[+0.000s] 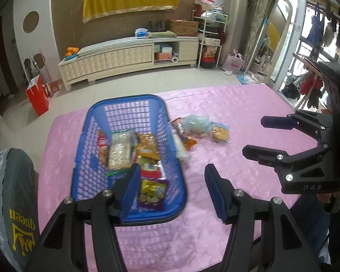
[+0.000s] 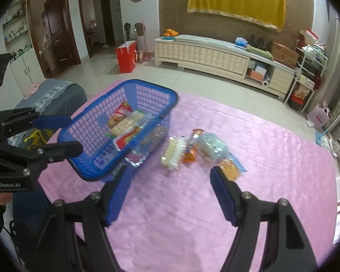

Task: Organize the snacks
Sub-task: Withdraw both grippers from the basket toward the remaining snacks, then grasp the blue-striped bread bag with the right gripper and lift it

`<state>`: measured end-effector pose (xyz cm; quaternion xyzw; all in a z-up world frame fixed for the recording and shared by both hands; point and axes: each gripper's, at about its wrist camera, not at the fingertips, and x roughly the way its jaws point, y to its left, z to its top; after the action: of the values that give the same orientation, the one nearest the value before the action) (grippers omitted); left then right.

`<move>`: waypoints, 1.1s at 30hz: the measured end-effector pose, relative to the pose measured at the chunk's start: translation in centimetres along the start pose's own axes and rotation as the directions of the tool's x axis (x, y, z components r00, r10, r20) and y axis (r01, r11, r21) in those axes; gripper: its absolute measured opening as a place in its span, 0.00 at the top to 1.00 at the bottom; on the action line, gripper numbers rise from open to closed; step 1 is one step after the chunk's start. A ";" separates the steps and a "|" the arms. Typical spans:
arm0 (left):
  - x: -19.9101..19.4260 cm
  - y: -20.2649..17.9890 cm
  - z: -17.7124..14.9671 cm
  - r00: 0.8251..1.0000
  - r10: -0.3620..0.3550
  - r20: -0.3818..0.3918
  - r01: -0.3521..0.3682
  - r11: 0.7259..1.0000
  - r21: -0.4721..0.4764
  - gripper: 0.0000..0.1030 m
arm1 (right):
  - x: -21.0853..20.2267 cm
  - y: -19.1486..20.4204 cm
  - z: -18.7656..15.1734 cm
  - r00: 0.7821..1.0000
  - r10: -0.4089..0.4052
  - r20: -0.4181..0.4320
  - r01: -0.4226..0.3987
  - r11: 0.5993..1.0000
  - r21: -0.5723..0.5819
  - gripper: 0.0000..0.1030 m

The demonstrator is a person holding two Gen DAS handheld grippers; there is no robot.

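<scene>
A blue plastic basket [image 1: 129,98] [image 2: 151,85] stands on the pink tablecloth [image 1: 238,104] [image 2: 272,154] and holds several snack packets [image 1: 120,149] [image 2: 127,122]. To its right, a few loose packets lie on the cloth: a pale cracker pack [image 2: 173,151], an orange packet [image 2: 192,145], a clear bag [image 1: 197,124] [image 2: 212,147] and a cookie packet [image 1: 219,132] [image 2: 230,168]. My left gripper [image 1: 172,179] [image 2: 76,133] hangs open and empty over the basket's near right corner. My right gripper [image 1: 253,136] [image 2: 168,174] is open and empty, above the cloth short of the loose packets.
A grey-covered chair back [image 1: 11,192] [image 2: 52,99] stands at the table's left side, close to the basket. Beyond the table's far edge is tiled floor with a red bag [image 1: 37,95] [image 2: 127,56] and a long cream cabinet [image 1: 115,56] [image 2: 204,54].
</scene>
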<state>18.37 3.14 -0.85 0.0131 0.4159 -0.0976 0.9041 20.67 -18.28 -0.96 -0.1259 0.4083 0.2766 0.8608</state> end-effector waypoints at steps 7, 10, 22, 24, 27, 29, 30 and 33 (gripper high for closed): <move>1.3 -4.2 1.1 1.000 0.008 0.004 -0.008 0.999 0.038 0.40 | -0.9 -4.4 -1.4 1.000 -0.016 0.004 0.015 0.999 0.042 0.24; 2.1 -5.7 1.7 1.000 0.006 0.006 -0.006 0.999 0.037 0.37 | -0.9 -6.2 -1.8 1.000 -0.014 0.006 0.014 0.998 0.055 0.22; 7.0 -9.9 2.3 0.998 0.045 -0.042 -0.044 0.999 0.009 0.34 | 2.0 -11.7 -3.4 0.999 0.040 -0.025 -0.038 0.996 0.082 0.15; 7.4 -10.2 2.2 0.997 0.072 -0.026 -0.073 0.997 -0.032 0.34 | 2.5 -12.5 -3.5 0.999 0.044 -0.012 -0.043 0.996 0.072 0.15; 8.1 -10.6 1.8 0.993 0.121 -0.001 -0.120 0.989 -0.088 0.34 | 3.0 -13.8 -3.6 0.997 0.063 0.034 -0.065 0.995 0.070 0.15; 8.7 -10.7 1.5 0.990 0.138 0.004 -0.136 0.983 -0.120 0.34 | 3.5 -14.3 -3.3 0.995 0.093 0.036 -0.095 0.994 0.057 0.15; 9.1 -10.6 1.4 0.990 0.142 0.003 -0.141 0.981 -0.132 0.34 | 3.9 -14.4 -3.1 0.994 0.106 0.034 -0.107 0.993 0.040 0.15; 10.5 -10.2 1.3 0.991 0.136 -0.015 -0.136 0.975 -0.177 0.34 | 5.1 -14.2 -2.5 0.992 0.128 0.019 -0.127 0.991 -0.029 0.15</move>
<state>24.11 -8.75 -7.33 -0.0390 0.4224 0.0019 0.9056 29.95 -29.07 -6.67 -0.1087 0.4026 0.3381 0.8437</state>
